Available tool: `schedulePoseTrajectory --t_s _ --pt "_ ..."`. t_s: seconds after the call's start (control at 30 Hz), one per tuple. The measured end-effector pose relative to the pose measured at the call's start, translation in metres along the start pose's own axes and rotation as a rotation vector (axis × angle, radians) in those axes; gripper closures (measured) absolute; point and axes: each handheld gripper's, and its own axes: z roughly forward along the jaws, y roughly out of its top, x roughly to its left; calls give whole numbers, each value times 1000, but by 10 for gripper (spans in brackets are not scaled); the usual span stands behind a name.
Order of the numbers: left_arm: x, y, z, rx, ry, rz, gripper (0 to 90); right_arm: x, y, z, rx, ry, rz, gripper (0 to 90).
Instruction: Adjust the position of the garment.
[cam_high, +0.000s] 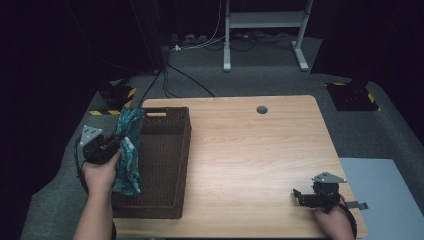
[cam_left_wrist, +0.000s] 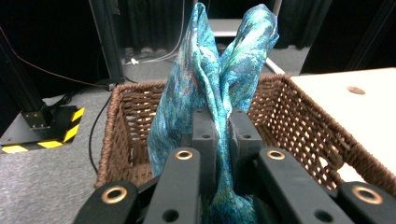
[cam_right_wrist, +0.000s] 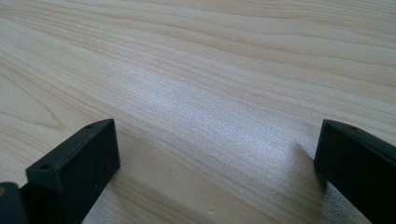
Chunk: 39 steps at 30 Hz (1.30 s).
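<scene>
Far left, off the table edge: black-and-yellow striped floor plate (cam_high: 111, 102) w/ a dark stand, cables trailing over grey carpet. Left gripper (cam_high: 111, 145) sits at the left rim of the dark brown woven wicker basket (cam_high: 170, 165), jaws pressed together, pinching a crumpled teal-blue patterned silky cloth (cam_high: 127, 150); the cloth is held up above the basket's left wall, part rising over the jaws, part hanging down past the hand, so it blocks the basket's near-left corner in the left gripper view. Basket occupies the left end of the light wooden table (cam_high: 250, 150). Mid-table bare, small round grommet hole (cam_high: 261, 109) near far edge. Right gripper (cam_high: 305, 196) rests at near-right corner, jaws spread wide, holding nothing, well apart from basket.
</scene>
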Motion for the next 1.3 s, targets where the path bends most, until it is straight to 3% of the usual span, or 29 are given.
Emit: schedulePoseTrajectory --t_s 0.23,0.63,0.93,1.3 --pt "3 -2 -3 19 9 6 833 0 0 0 -1 0 -1 0" --pt "-6 -6 15 76 20 16 833 0 0 0 0 0 1 0" --pt "-1 -5 27 102 26 -31 832 0 0 0 0 0 0 0" --pt "-2 0 37 144 48 -40 832 0 0 0 0 1 1 0"
